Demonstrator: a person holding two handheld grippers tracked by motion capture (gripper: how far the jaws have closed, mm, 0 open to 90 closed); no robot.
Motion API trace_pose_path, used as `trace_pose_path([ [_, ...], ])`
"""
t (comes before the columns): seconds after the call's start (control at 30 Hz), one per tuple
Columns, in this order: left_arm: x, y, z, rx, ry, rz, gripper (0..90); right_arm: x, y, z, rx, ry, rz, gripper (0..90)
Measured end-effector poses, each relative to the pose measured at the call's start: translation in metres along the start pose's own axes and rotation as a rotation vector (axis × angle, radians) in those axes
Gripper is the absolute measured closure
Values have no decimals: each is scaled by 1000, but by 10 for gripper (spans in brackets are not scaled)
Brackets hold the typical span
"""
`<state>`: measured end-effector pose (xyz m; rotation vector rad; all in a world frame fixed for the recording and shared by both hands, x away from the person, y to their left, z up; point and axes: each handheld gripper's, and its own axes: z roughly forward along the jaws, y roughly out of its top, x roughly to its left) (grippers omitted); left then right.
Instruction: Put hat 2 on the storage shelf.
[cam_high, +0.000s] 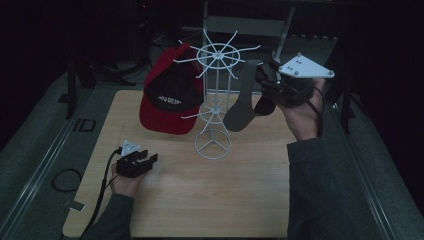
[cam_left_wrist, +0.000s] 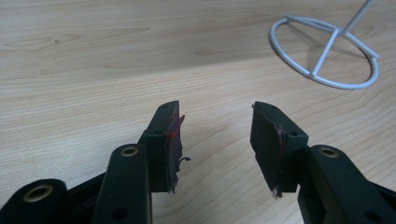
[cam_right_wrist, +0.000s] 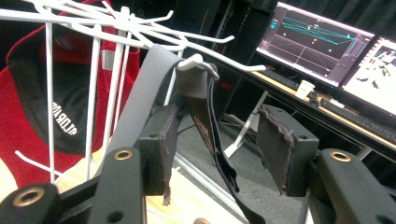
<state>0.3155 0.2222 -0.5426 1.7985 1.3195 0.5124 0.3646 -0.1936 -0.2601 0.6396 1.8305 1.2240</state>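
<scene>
I am holding the right gripper (cam_high: 265, 92) up at the rack (cam_high: 216, 100), jaws well apart and gripping nothing, because the grey cap (cam_right_wrist: 154, 88) between them is hanging from a hook (cam_right_wrist: 198, 60) just above. The red cap (cam_high: 170, 95) is hanging beyond. I am resting the left gripper (cam_left_wrist: 217, 140) open and empty over the table (cam_left_wrist: 93, 70), the rack's base ahead.

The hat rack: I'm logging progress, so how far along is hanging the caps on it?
Done: the red cap hangs on the white wire rack. In hand: the grey cap hangs by its strap on an upper hook, with the right hand-held gripper open around the strap. Left: drawing that gripper clear. The left hand-held gripper rests open on the table.
</scene>
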Motion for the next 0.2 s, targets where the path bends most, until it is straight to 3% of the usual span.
trace_pose_path([
  [0.2, 0, 0, 0, -1, 0, -1, 535, -3, -3, -3, -1, -3, -2, 474],
])
